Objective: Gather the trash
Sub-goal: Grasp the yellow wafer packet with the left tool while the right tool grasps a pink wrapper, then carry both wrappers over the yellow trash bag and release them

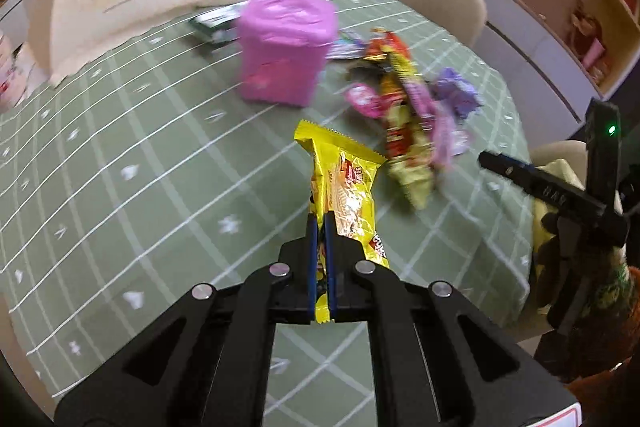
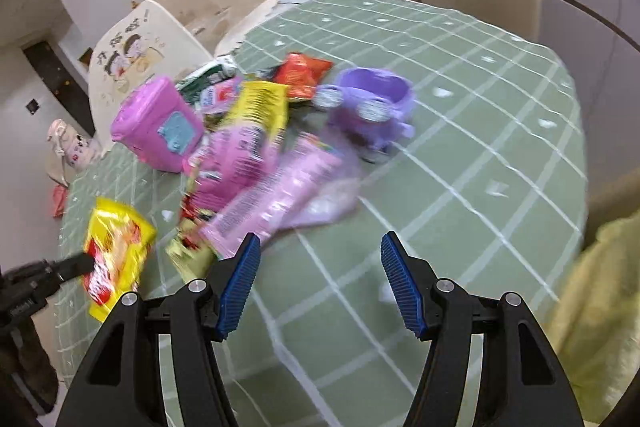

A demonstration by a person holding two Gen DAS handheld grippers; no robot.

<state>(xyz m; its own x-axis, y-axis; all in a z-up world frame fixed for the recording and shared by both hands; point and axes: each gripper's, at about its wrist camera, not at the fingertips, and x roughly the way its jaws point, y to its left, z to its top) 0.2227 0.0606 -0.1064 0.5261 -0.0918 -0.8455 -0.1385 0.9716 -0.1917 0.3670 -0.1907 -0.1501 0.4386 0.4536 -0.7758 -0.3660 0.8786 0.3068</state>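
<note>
Two grippers: left gripper (image 1: 320,223) pinches yellow snack wrapper (image 1: 346,187) by its near end, lifted over green tablecloth (image 1: 140,155). Right gripper (image 2: 320,267) gapes wide, empty, just short of wrapper pile (image 2: 256,155). Wrappers look light, crinkly, slippery; grab a flat edge. Farther back stands pink mini bin (image 1: 284,47), likely the drop target.

The table (image 1: 132,155) is viewed from close above by both wrist cameras, each aimed forward and down along its fingers; the pink bin (image 1: 284,47) and wrapper pile (image 2: 256,155) are shared from opposite sides
</note>
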